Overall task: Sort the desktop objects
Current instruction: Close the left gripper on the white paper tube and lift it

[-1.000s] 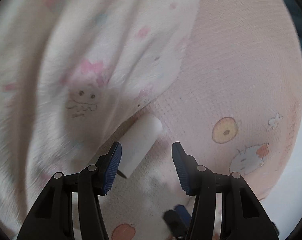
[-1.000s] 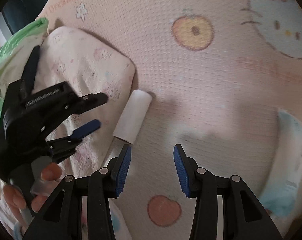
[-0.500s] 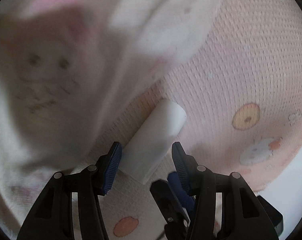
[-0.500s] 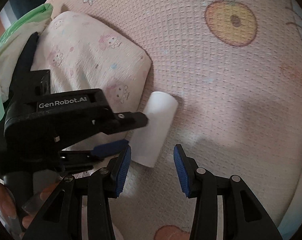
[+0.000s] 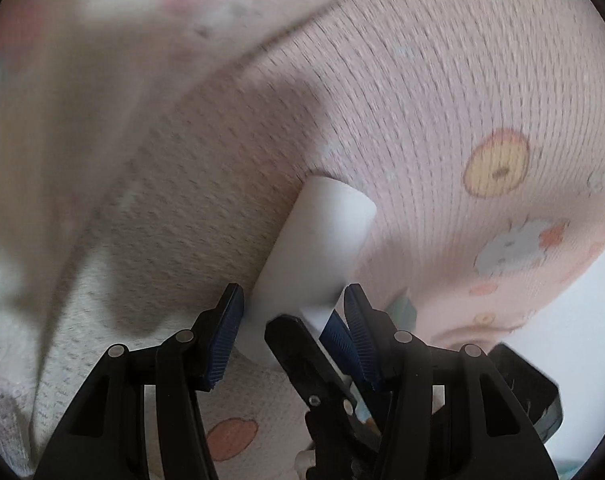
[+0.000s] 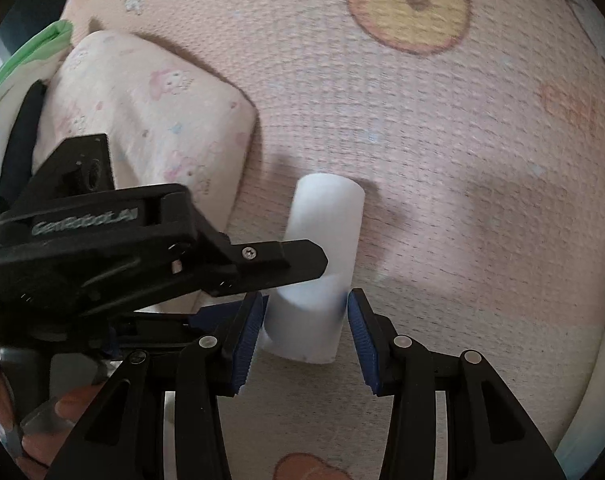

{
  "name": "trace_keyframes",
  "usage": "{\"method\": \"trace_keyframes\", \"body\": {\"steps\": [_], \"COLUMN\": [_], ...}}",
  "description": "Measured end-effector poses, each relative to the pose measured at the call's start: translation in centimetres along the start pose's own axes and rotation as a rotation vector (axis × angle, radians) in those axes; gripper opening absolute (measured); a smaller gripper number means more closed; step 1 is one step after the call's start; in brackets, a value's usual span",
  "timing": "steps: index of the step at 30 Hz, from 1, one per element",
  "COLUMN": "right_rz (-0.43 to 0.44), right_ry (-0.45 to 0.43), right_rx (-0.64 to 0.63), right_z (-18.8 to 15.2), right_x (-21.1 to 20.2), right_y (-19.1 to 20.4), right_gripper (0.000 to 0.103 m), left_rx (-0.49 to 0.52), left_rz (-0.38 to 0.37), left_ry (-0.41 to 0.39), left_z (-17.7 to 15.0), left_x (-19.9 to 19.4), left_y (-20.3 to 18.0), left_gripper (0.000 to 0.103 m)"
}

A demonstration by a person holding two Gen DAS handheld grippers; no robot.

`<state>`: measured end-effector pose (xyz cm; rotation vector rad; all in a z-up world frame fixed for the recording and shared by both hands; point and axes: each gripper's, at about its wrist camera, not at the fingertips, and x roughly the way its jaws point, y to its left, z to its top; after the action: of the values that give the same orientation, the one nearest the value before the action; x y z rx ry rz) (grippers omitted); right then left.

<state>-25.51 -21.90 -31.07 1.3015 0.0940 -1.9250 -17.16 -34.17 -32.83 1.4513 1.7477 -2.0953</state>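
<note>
Two grippers are crowding one small white cylindrical roll, which is lying on its side on the pink waffle-weave mat printed with cartoon fruit, just beside the cream cartoon-printed pillow. The right gripper is straddling the roll's near end with its blue pads parted and a sliver of space showing on each side, so nothing is being gripped yet. The left gripper is likewise standing open around the same end, with one finger of the right gripper poking in between its pads.

The likeliest trouble is the two tools fouling each other: if both are closing at once, a finger may be pinching against the other gripper instead of the roll. The roll is round and looks light, so an uneven squeeze near its end could be squirting it out or rolling it toward the pillow. The soft mat may also be snagging under a descending fingertip. A person's fingers are showing at the lower left.
</note>
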Motion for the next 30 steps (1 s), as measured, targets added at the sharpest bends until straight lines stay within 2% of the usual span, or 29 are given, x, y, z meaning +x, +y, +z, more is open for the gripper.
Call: {"method": "trace_keyframes", "body": {"steps": [5, 7, 11, 15, 17, 19, 23, 30], "right_rz": [0.019, 0.027, 0.064, 0.049, 0.035, 0.029, 0.021, -0.035], "right_ry": [0.007, 0.013, -0.003, 0.010, 0.009, 0.012, 0.018, 0.034], "right_rx": [0.049, 0.059, 0.061, 0.029, 0.008, 0.003, -0.002, -0.052], "right_z": [-0.1, -0.2, -0.3, -0.3, -0.3, -0.3, -0.4, -1.4], "right_x": [0.1, 0.2, 0.0, -0.1, -0.1, -0.1, -0.2, -1.1], "right_y": [-1.8, -2.3, -3.0, -2.8, -2.4, -2.3, -2.1, -1.3], "right_gripper": [0.041, 0.041, 0.041, 0.041, 0.041, 0.041, 0.041, 0.041], "left_rx": [0.045, 0.073, 0.122, 0.114, 0.086, 0.046, 0.001, 0.106], "left_rz": [0.010, 0.033, 0.059, 0.041, 0.029, 0.019, -0.036, -0.012], "left_ry": [0.065, 0.063, 0.056, -0.019, -0.071, -0.086, -0.040, 0.005], "left_z": [0.0, 1.1, 0.4, 0.4, 0.6, 0.9, 1.4, 0.0], "left_x": [2.4, 2.7, 2.4, 0.9, 0.2, 0.3, 0.9, 3.3], "left_y": [-1.2, -1.9, -2.6, -2.5, -2.2, -2.1, -1.4, -5.2], "left_gripper": [0.053, 0.053, 0.053, 0.053, 0.053, 0.053, 0.050, 0.047]}}
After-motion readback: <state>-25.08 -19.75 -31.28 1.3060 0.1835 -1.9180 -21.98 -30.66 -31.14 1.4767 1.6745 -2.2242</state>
